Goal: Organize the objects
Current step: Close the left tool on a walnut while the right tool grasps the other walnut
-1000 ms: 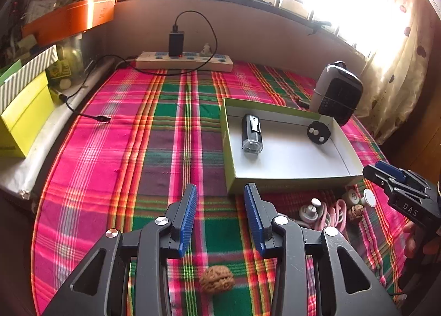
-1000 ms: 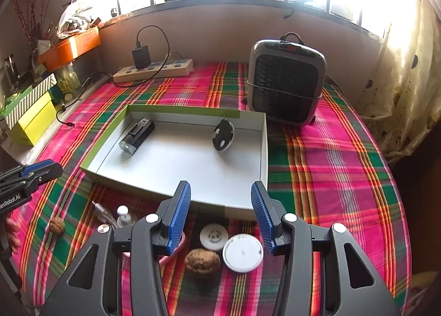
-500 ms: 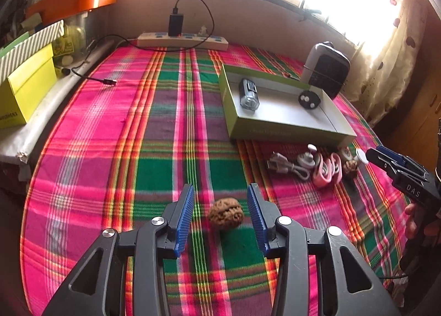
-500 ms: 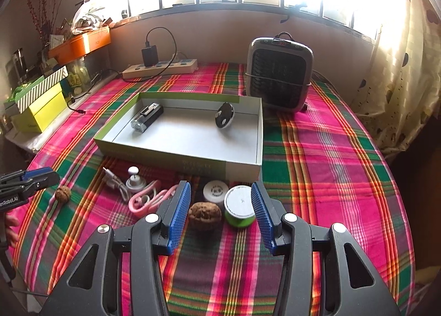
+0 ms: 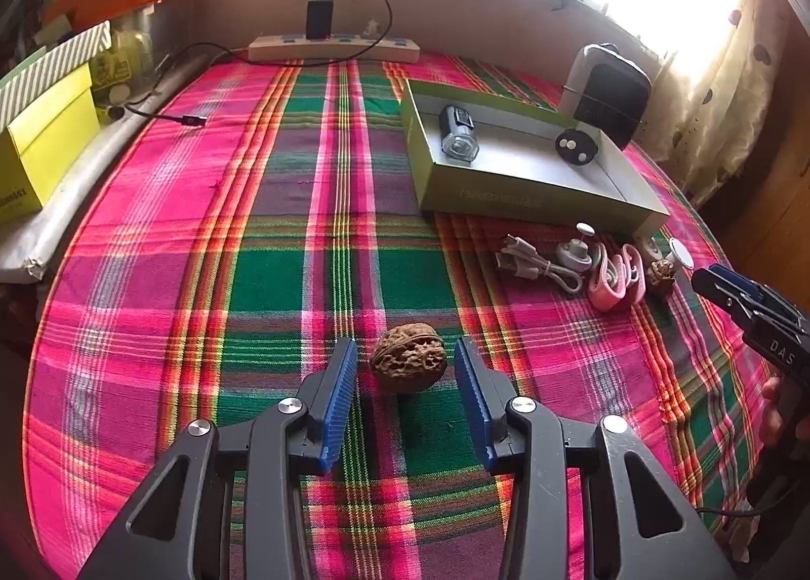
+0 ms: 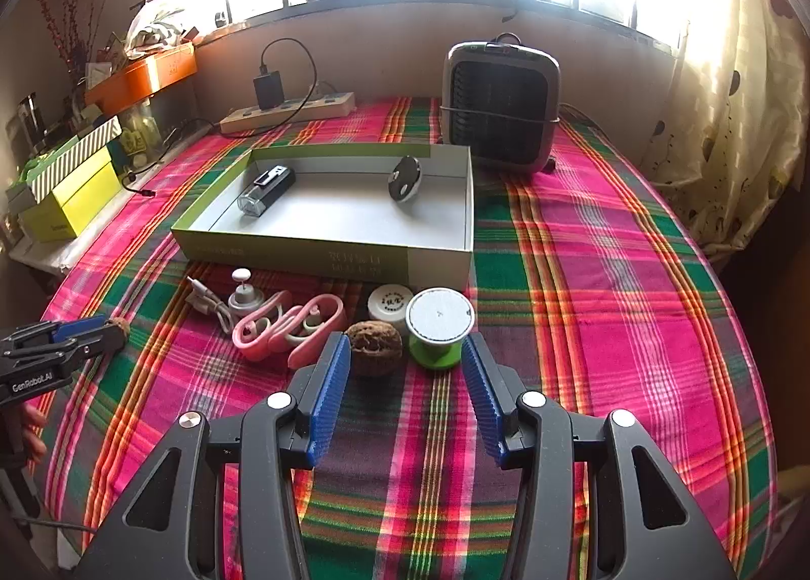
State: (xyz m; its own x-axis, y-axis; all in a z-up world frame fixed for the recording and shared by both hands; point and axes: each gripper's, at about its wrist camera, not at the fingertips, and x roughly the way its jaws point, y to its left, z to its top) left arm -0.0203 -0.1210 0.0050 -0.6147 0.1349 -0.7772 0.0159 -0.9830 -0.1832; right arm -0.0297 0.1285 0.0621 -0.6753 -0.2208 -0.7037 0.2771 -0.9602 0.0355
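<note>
1. On the plaid tablecloth (image 5: 283, 236), the left gripper (image 5: 405, 367) is low over the cloth with its blue fingers apart; a walnut (image 5: 408, 363) lies between the fingertips, and a small gap shows on each side of it.
2. From the right wrist view, the right gripper (image 6: 405, 357) also has its fingers spread. A second walnut (image 6: 374, 346) sits just inside the left fingertip, and a green cup with a white lid (image 6: 438, 327) stands beside it, near the right fingertip. I cannot tell if either pad touches them.
3. Behind these two, a small white round jar (image 6: 389, 302) stands close to the front wall of the shallow green box (image 6: 324, 253).
4. Inside the box lie a black-and-silver device (image 6: 267, 189) on the left and a black round disc (image 6: 404, 177) leaning near the back wall.
5. Left of the second walnut lie pink looped earpieces (image 6: 283, 327), a white cable (image 6: 210, 306) and a small grey stand (image 6: 245, 295).
6. A grey heater (image 6: 501, 104) stands behind the box, and a power strip (image 6: 288, 113) is by the wall.
</note>
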